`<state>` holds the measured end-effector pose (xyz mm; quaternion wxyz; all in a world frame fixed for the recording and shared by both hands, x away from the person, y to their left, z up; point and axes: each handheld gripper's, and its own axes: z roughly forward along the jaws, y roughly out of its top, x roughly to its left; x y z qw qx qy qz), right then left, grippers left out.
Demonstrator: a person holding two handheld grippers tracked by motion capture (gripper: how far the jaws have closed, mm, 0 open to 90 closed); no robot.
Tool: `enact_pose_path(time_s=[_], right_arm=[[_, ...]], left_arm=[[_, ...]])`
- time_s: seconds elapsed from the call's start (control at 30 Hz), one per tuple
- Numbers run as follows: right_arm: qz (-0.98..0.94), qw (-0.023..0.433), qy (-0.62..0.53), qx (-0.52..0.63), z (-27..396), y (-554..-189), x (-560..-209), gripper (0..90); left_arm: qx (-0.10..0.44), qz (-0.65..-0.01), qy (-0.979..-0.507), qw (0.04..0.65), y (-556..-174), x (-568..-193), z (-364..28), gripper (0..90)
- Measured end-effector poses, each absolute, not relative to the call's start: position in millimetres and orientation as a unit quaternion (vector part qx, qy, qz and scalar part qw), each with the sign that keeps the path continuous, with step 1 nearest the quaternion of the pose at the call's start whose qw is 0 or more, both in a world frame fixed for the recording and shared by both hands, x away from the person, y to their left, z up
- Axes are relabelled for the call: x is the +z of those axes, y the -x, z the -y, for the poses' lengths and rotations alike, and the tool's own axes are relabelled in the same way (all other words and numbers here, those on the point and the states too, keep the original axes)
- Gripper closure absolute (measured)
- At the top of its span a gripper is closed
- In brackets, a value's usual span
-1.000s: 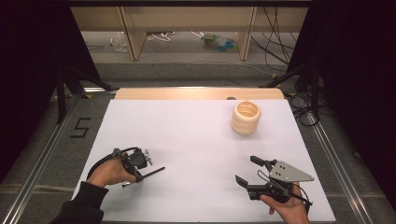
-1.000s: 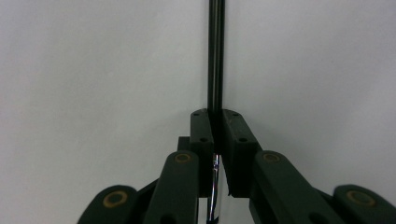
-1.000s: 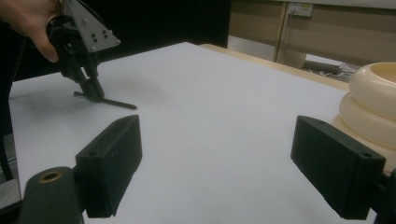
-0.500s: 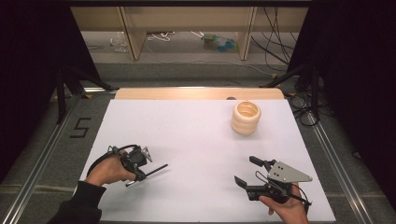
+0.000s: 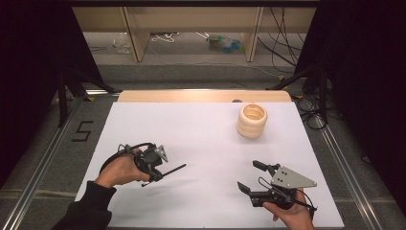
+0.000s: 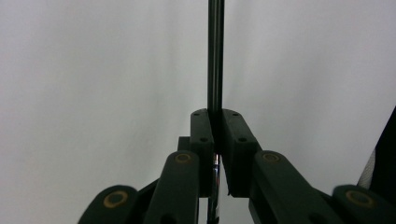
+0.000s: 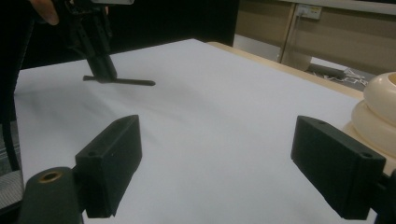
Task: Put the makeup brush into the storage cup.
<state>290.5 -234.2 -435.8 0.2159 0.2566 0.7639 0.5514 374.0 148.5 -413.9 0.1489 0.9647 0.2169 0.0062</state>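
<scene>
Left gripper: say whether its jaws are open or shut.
Shut: the left gripper clamps a thin black rod between its pads, no gap showing.

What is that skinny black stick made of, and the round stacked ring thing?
The stick held in the left tongs looks like metal or hard plastic: thin, straight, dark, with a slight sheen. The stacked ring thing looks like unpainted wood or matte plastic: cream-coloured, smooth, rounded, no shine. Neither can be settled by looks alone.
</scene>
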Motion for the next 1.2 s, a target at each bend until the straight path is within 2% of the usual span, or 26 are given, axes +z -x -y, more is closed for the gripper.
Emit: enact_pose_path(time_s=[0.03,0.1,0.23,0.43,0.63,0.7,1.2], right_arm=[[-0.764,0.216,-0.255,0.552,233.0,-291.0,-435.9,17.0],[-0.764,0.219,-0.253,0.551,229.9,-292.3,-436.6,16.0],[-0.77,0.217,-0.236,0.552,221.4,-292.7,-435.3,15.8],[-0.787,0.242,-0.199,0.531,207.5,-290.2,-437.1,15.7],[-0.796,0.249,-0.176,0.523,195.0,-294.0,-434.5,15.9],[-0.796,0.235,-0.175,0.529,191.3,-295.6,-433.5,16.1],[-0.81,0.228,-0.147,0.52,172.7,-295.5,-433.4,17.3]], left_arm=[[0.02,-0.187,-0.971,0.147,-379.3,-412.2,-147.4,83.7],[0.004,-0.214,-0.964,0.159,-376.8,-410.2,-138.8,83.6],[0.013,-0.174,-0.972,0.16,-381.9,-405.1,-125.4,83.6],[0.017,-0.174,-0.968,0.181,-381.3,-398.9,-116.7,83.6],[0.008,-0.154,-0.974,0.166,-385.1,-405.7,-111.7,83.6],[0.008,-0.154,-0.974,0.165,-388.1,-407.4,-112.0,83.6],[-0.016,-0.123,-0.981,0.146,-379.8,-413.2,-87.9,83.6]])
